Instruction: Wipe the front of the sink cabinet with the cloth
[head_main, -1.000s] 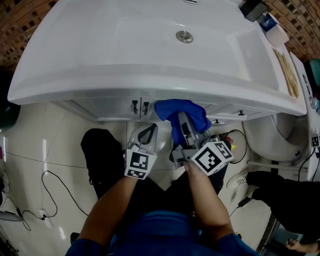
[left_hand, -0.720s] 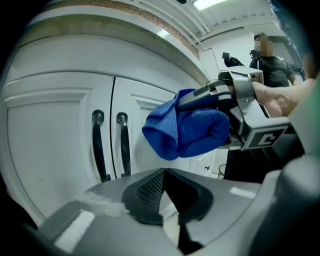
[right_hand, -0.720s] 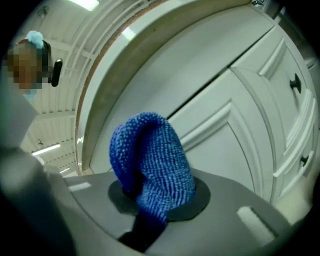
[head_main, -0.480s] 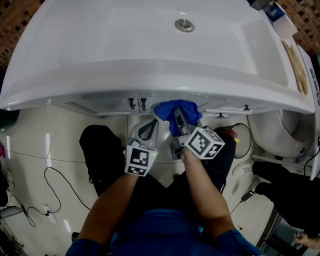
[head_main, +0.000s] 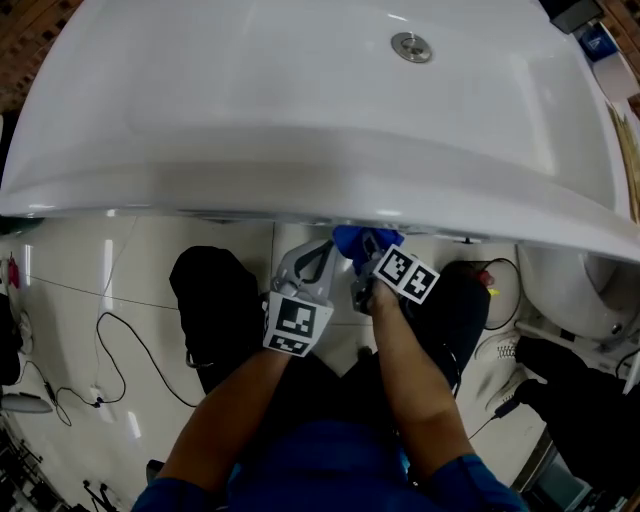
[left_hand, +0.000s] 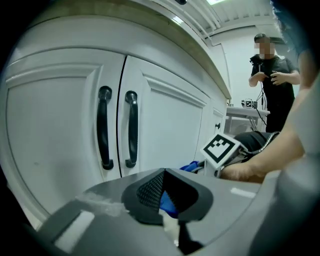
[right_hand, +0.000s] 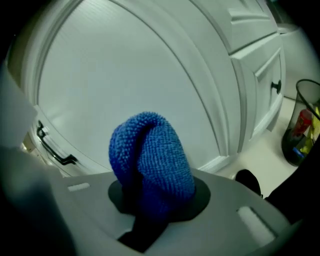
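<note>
the right tongs (right_hand: 150, 205) are clamped on the bunched blue cloth (right_hand: 152, 155), held close to the white cabinet door (right_hand: 125, 75) beneath the sink (head_main: 300, 100). the left tongs (left_hand: 167, 192) are closed on nothing, facing the dark door handles (left_hand: 131, 127).

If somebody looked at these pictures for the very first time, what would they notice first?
Probably the bright blue cloth, bunched up and pinched in the right tool, with the white cabinet front behind it. From above, the big white sink fills the top of the head view, and the left gripper view shows two black handles side by side on the doors.
</note>
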